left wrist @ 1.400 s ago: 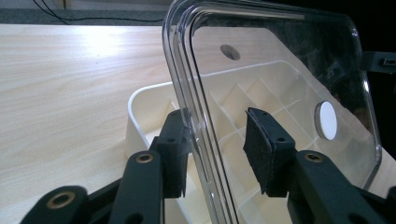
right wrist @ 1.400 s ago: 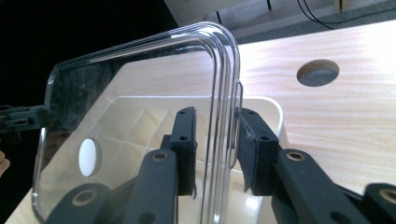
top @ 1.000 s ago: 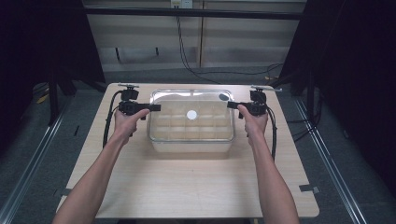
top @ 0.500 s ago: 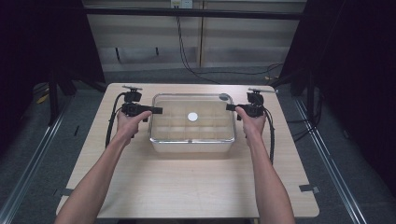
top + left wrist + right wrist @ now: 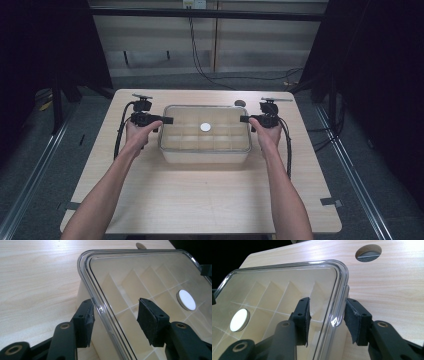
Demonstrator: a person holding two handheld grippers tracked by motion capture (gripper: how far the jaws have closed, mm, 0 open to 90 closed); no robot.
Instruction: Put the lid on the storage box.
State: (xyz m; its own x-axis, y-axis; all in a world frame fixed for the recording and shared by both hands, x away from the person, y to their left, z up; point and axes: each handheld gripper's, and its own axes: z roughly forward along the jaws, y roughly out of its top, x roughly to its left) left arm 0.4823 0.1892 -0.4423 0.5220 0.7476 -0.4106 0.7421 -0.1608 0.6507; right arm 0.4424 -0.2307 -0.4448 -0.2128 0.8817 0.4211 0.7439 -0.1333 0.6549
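Clear plastic covers the box [image 5: 205, 150] we see at the middle of the desk [image 5: 200, 200]: a see-through lid [image 5: 175, 112] over cream dividers, with a white disc [image 5: 205, 127] at its centre. We hold the left hand-held gripper [image 5: 167, 120] at the lid's left edge and the right hand-held gripper [image 5: 243, 119] at its right edge. In the left gripper view the jaws are spread, one on each side of the lid's rim [image 5: 100, 307], not pinching it. In the right gripper view the jaws likewise straddle the rim [image 5: 340, 302], apart. A round hole [image 5: 368, 252] in the desk lies beyond the box
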